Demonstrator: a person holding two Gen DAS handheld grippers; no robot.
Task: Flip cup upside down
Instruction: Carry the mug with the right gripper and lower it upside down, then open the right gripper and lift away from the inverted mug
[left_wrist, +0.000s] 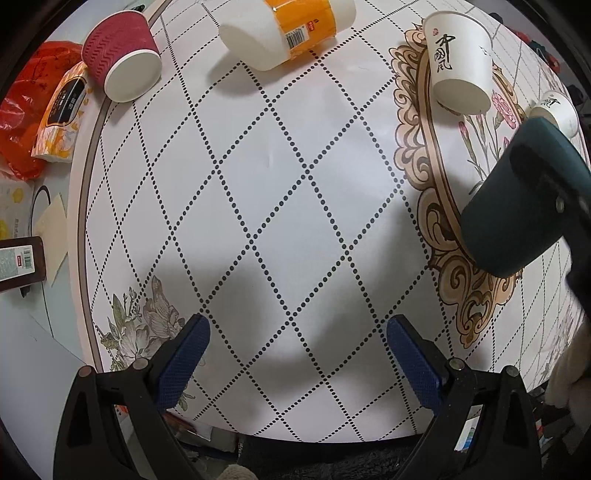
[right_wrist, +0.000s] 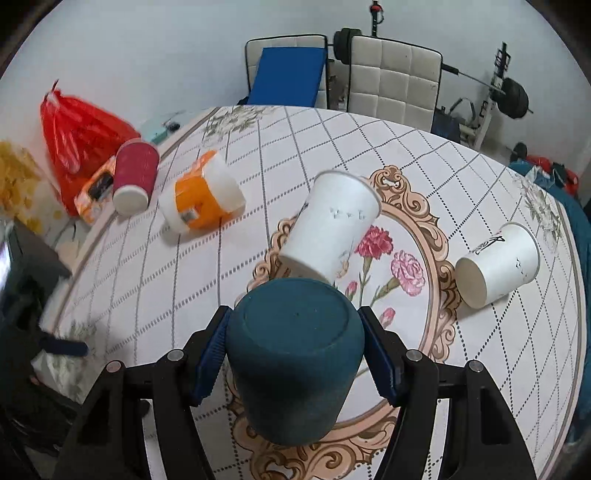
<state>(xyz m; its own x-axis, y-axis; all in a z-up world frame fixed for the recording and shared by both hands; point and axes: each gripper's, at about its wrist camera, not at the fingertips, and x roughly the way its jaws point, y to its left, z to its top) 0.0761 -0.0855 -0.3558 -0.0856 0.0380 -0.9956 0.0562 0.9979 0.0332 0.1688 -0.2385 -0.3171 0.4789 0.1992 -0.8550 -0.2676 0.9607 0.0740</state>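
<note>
White wall (right_wrist: 147, 55); two padded chairs (right_wrist: 395, 79) behind patterned round table (right_wrist: 295, 155); weight bench (right_wrist: 491, 99) at right.

Teal cup (right_wrist: 295, 354) matt, faintly grainy; table (left_wrist: 295, 184) glossy.

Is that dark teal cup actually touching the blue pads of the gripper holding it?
Touching. In the right wrist view, the right gripper has both blue pads pressed against opposite sides of the teal cup, with no gap showing on either side.
</note>
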